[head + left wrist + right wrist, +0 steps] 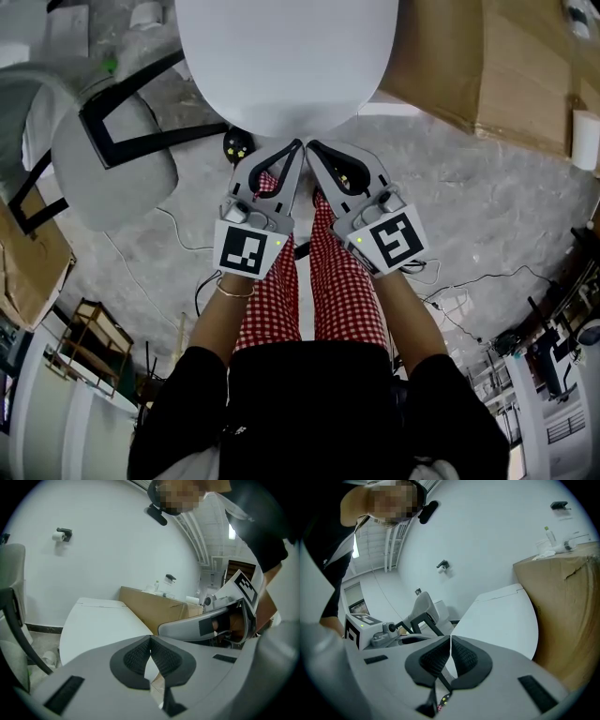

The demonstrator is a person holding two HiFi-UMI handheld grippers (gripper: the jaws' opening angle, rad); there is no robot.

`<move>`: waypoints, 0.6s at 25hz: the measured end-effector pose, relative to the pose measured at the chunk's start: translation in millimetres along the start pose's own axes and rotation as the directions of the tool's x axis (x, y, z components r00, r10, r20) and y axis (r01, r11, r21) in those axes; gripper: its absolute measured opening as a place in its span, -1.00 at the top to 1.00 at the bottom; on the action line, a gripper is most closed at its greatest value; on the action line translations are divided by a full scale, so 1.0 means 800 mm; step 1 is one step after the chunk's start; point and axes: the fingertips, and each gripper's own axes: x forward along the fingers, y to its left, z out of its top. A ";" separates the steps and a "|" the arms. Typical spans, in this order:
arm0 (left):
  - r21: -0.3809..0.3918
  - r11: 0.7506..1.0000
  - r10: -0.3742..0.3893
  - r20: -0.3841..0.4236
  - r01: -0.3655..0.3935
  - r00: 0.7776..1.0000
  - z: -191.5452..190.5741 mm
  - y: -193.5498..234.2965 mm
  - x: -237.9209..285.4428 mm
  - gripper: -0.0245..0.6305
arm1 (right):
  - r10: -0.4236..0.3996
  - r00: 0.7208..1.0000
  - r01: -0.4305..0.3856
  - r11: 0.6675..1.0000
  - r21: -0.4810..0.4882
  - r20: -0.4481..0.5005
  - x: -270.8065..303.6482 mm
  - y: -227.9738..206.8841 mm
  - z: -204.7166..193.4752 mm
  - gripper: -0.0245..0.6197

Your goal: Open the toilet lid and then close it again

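The toilet lid [286,56] lay closed, its front edge just ahead of both tips. The left gripper [299,144] and right gripper [310,145] were pinched shut on nothing (side by side). A cardboard box [525,66] crowded the lid's right, a chair [103,150] its left; open floor [487,206] lay in front.

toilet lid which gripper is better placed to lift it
Left, narrowly. The left gripper and right gripper are shut, just short of the front edge of the toilet lid; the left's tips sit nearer its middle.
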 end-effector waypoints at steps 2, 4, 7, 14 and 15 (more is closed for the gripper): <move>0.003 1.000 0.001 -0.013 -0.001 1.000 -0.007 0.002 0.002 0.92 | 0.000 1.000 0.000 1.000 -0.002 -0.008 0.001 -0.003 -0.007 0.86; 0.003 1.000 0.001 -0.029 -0.001 1.000 -0.015 0.005 0.004 0.91 | -0.001 1.000 0.001 1.000 0.002 -0.020 0.003 -0.006 -0.013 0.86; 0.011 1.000 -0.002 -0.043 0.003 0.999 -0.024 0.008 0.008 0.92 | -0.007 0.999 0.007 1.000 0.005 -0.046 0.005 -0.011 -0.024 0.86; 0.001 1.000 -0.008 -0.060 0.008 0.998 -0.041 0.010 0.012 0.92 | -0.015 0.996 0.016 1.000 0.002 -0.092 0.009 -0.021 -0.053 0.86; 0.000 1.000 -0.008 -0.062 0.008 0.998 -0.043 0.010 0.012 0.92 | -0.017 0.995 0.017 1.000 0.001 -0.096 0.010 -0.023 -0.056 0.86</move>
